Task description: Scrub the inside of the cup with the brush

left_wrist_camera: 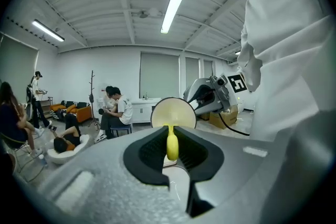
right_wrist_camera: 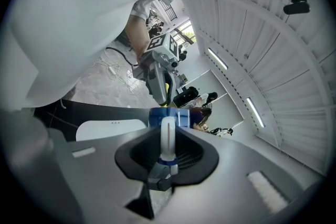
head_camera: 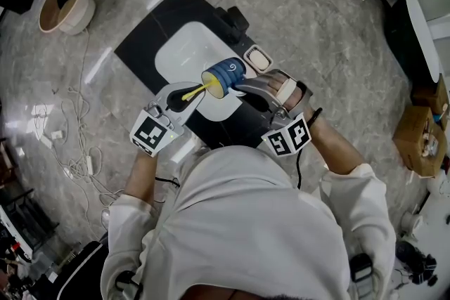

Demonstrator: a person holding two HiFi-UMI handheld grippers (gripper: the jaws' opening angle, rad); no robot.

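Note:
A blue cup [head_camera: 226, 74] with a pale yellow inside lies on its side in the air, mouth toward the left. My right gripper [head_camera: 242, 86] is shut on its white handle [right_wrist_camera: 167, 136], with the blue wall [right_wrist_camera: 169, 117] just past the jaws. My left gripper [head_camera: 184, 96] is shut on the yellow brush [head_camera: 193, 92], whose handle [left_wrist_camera: 171, 141] runs forward into the cup's mouth [left_wrist_camera: 173, 113]. The brush head is hidden inside the cup. Each gripper view shows the other gripper beyond the cup: the right gripper [left_wrist_camera: 210, 94] and the left gripper [right_wrist_camera: 157, 78].
Below the cup a white tray [head_camera: 184, 53] lies on a black mat [head_camera: 144, 46] on the marble floor. A small dish with a sponge [head_camera: 257, 58] and a black object [head_camera: 235, 17] sit at the mat's far side. Cables [head_camera: 70, 144] trail left; a basket [head_camera: 65, 5] stands far left.

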